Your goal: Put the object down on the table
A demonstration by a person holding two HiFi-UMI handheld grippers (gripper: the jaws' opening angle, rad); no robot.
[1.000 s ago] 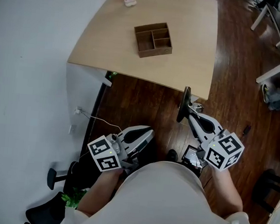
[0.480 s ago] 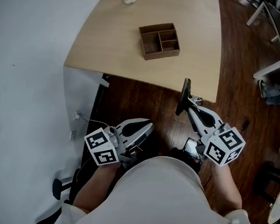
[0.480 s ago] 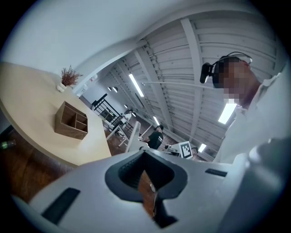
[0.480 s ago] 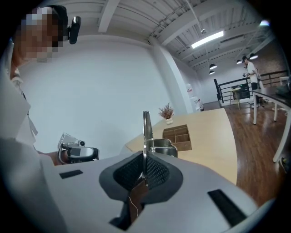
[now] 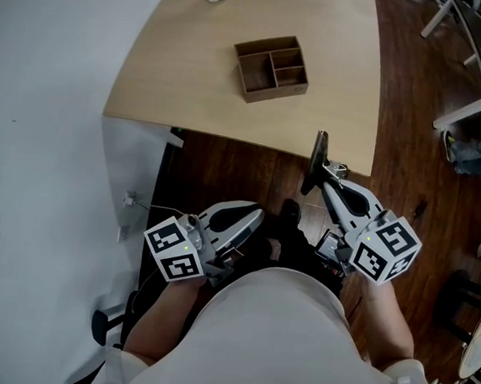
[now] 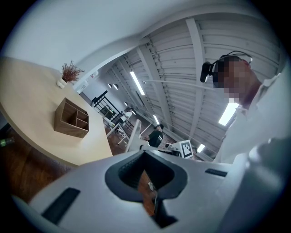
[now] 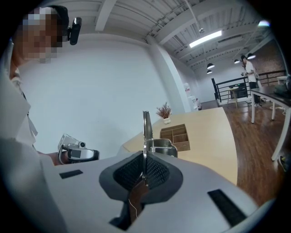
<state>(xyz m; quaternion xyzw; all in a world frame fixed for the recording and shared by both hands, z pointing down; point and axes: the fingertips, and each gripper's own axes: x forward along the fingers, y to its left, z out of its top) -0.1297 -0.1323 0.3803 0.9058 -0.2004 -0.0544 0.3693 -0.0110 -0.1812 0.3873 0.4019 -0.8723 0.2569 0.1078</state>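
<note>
Newly in view, a dark shoe (image 5: 290, 210) nears the worktop (image 5: 192, 74) as the right tongs (image 5: 316, 182) grasp a thin metal object (image 5: 317, 156) upright, just short of its near edge, while the left tongs (image 5: 255, 218) stay clenched and empty.

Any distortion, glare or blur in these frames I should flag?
Head view: evenly lit, sharp; the table edges bow slightly. Left gripper view: strong fisheye, black corners, a ceiling light blown out. Right gripper view: same fisheye and black corners, a ceiling strip light glaring; the table is sharp.
</note>
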